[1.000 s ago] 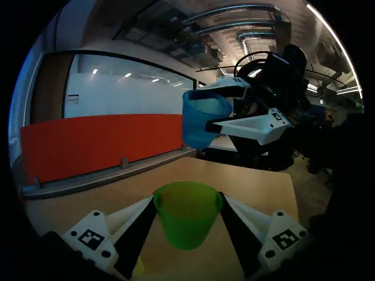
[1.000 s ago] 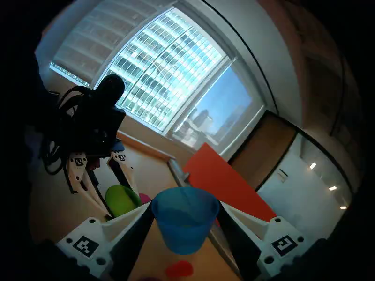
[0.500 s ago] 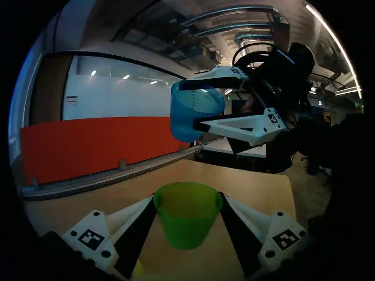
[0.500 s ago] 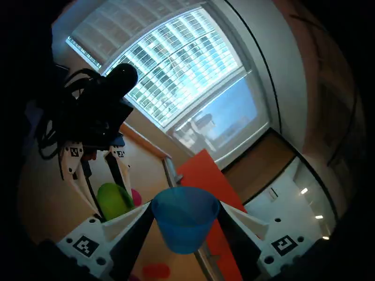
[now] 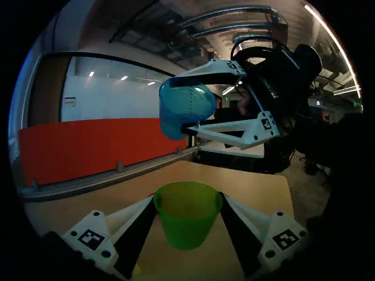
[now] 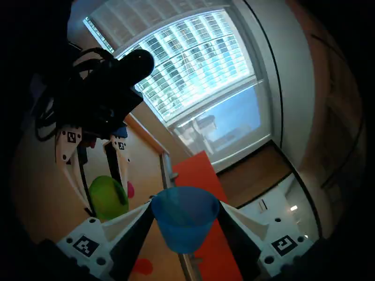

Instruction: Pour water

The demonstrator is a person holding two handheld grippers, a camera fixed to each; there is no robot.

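Note:
In the left gripper view my left gripper (image 5: 187, 220) is shut on a green cup (image 5: 188, 214), upright over the wooden table (image 5: 253, 180). Above and beyond it my right gripper (image 5: 185, 105) holds a blue cup (image 5: 184, 112) tipped over to the left. In the right gripper view the blue cup (image 6: 184, 217) sits between the fingers of my right gripper (image 6: 185, 220), which is shut on it. The green cup (image 6: 108, 197) and the left gripper (image 6: 101, 180) appear farther off at the left. I cannot make out any water.
An orange panel (image 5: 93, 145) and a metal rail (image 5: 108, 171) run along the table's far edge. A large bright window (image 6: 197, 79) shows in the right gripper view. A pink spot (image 6: 130, 188) and a red spot (image 6: 141, 266) lie on the table.
The right gripper has moved left and upward in the left gripper view and rolled, tipping the blue cup further over. The left gripper and green cup have stayed still.

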